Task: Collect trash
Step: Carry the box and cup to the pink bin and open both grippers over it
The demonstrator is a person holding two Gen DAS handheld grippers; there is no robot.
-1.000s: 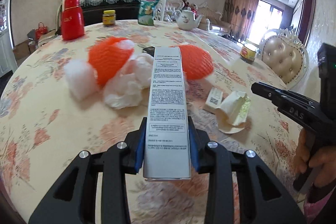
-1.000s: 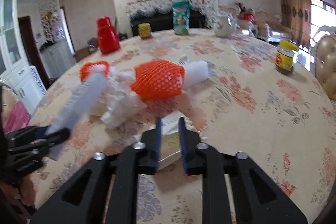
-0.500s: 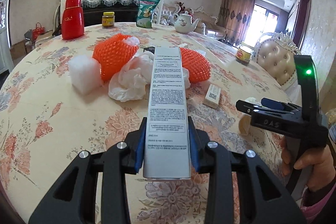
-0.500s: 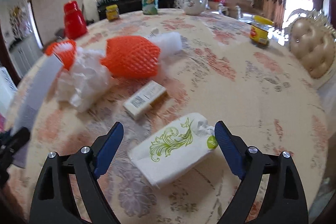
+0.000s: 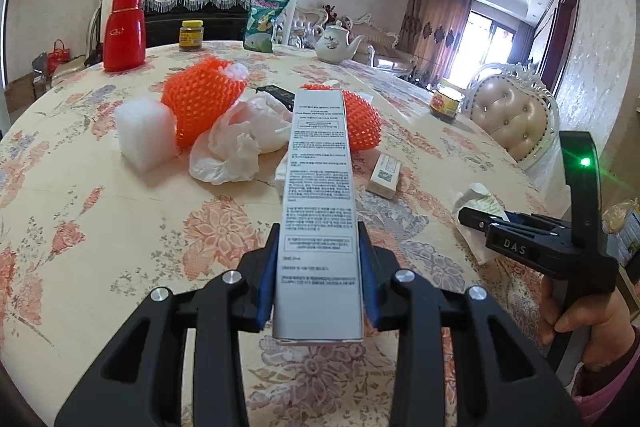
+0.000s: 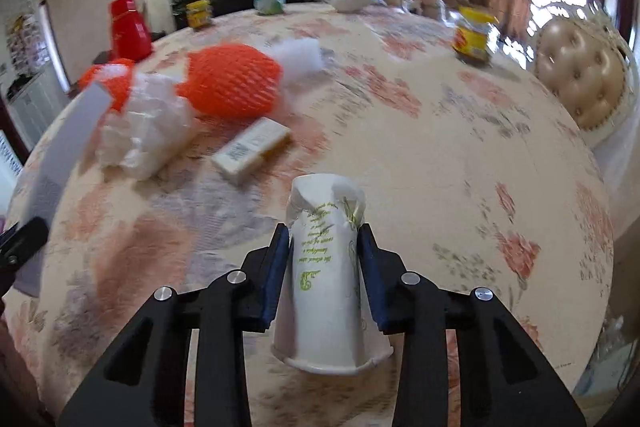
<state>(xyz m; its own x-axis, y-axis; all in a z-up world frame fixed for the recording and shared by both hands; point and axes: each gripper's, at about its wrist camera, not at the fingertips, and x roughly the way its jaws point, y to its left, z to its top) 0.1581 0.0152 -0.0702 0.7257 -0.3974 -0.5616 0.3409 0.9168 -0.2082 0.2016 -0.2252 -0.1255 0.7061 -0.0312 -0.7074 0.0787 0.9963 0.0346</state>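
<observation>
Left gripper (image 5: pixel 318 291): you've got it clamped on the tall grey printed carton (image 5: pixel 320 211), blue pads tight against both long sides, carton pointing away over the table.
Foam block: white cube (image 5: pixel 145 133) on the floral tablecloth (image 5: pixel 100 227), left of the pile, touching the orange foam fruit net (image 5: pixel 202 99).
Plastic bag: crumpled translucent white bag (image 5: pixel 240 141) just in front of that net, left of your carton.
Second net: another orange foam net (image 5: pixel 362 123) shows behind the carton on its right side.
Small box: cream carton with a barcode (image 5: pixel 385 175) lying flat, right of the grey carton, apart from the nets.
Right gripper (image 6: pixel 322 267): its jaws have just been closing and the pads now pinch the crushed white paper cup with green print (image 6: pixel 326 267); rim faces the camera, squashed base points away. In the left wrist view the cup (image 5: pixel 478 205) sits in the right gripper (image 5: pixel 476 219) near the table's right edge.
Your right hand (image 5: pixel 592 331): wrapped round the handle, pink sleeve at the wrist.
Back of table, not trash: red thermos (image 5: pixel 123 29), yellow-lidded jar (image 5: pixel 191 35), green snack bag (image 5: pixel 264 21), white teapot (image 5: pixel 336 41).
Right wrist view: blurred.
</observation>
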